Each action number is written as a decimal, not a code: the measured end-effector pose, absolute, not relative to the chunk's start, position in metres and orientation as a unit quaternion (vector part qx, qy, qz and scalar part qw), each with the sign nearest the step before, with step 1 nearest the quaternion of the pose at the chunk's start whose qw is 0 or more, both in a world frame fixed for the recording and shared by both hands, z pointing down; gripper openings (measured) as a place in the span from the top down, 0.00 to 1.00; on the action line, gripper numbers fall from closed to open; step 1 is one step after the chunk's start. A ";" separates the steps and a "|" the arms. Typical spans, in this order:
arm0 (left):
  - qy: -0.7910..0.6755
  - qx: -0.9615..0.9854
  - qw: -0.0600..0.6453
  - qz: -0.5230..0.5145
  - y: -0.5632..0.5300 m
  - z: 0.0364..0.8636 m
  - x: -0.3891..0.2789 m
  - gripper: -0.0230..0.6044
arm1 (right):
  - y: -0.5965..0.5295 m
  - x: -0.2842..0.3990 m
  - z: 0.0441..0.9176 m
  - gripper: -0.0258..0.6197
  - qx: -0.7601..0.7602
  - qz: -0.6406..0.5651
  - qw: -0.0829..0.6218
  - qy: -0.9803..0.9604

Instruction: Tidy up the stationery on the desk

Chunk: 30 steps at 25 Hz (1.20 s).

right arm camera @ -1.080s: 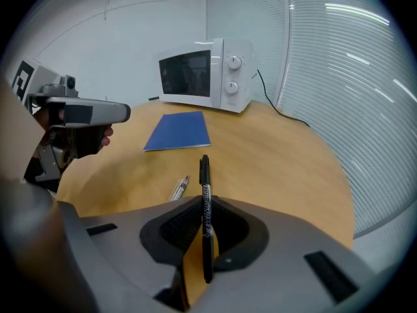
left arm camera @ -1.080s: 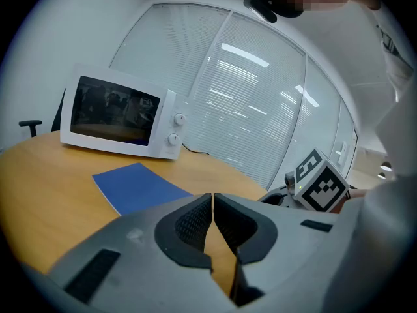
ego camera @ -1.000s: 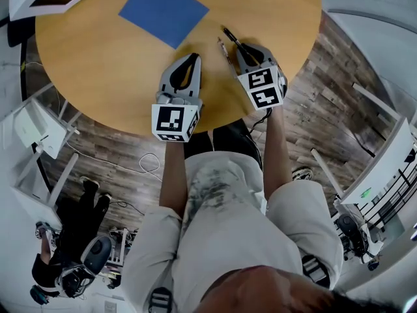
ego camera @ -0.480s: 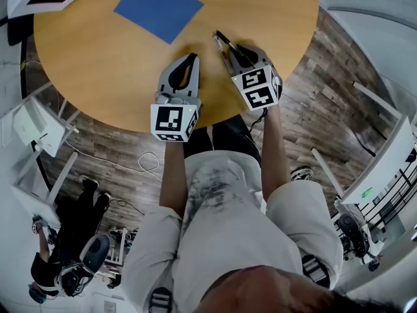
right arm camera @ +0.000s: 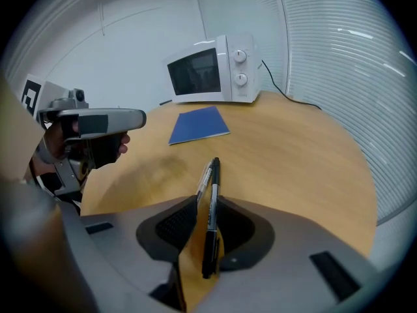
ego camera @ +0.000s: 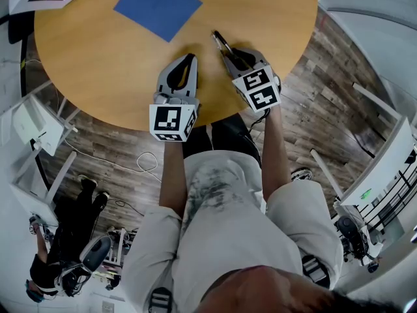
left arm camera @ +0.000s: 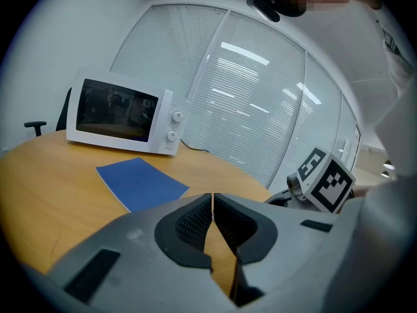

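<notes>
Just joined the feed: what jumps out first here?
The right tool has two pens between its jaws, which have just been opening, near the edge of the round table. A blue notebook lies farther back, with a white microwave behind it.

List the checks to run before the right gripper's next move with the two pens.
1. Pens between the fingers of the right gripper: ok, black pen and white pen both sit there.
2. Firm grip on them: not ok, the fingers have just been opening and a gap shows beside the black pen.
3. Left gripper shut, empty: ok.
4. Blue booklet clear of both grippers: ok.
5. Pens resting on the table: cannot tell.
</notes>
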<state>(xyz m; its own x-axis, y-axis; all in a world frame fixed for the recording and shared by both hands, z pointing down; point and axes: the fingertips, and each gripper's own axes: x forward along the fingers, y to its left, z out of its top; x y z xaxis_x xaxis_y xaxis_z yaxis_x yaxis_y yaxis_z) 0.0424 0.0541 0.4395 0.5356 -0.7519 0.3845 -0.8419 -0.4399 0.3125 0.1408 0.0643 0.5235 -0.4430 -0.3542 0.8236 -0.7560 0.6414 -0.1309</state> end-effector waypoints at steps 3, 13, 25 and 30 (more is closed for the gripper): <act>-0.474 0.843 0.238 0.094 0.055 0.439 0.040 0.94 | 0.068 0.134 0.522 0.74 0.332 0.259 0.392 -0.818; -0.477 0.840 0.242 0.095 0.057 0.442 0.040 0.94 | 0.068 0.121 0.522 0.74 0.319 0.270 0.372 -0.829; -0.486 0.834 0.244 0.091 0.048 0.442 0.020 0.94 | 0.047 0.109 0.505 0.74 0.326 0.228 0.376 -0.837; -0.492 0.830 0.247 0.087 0.041 0.442 0.012 0.94 | 0.031 0.097 0.497 0.74 0.321 0.202 0.379 -0.844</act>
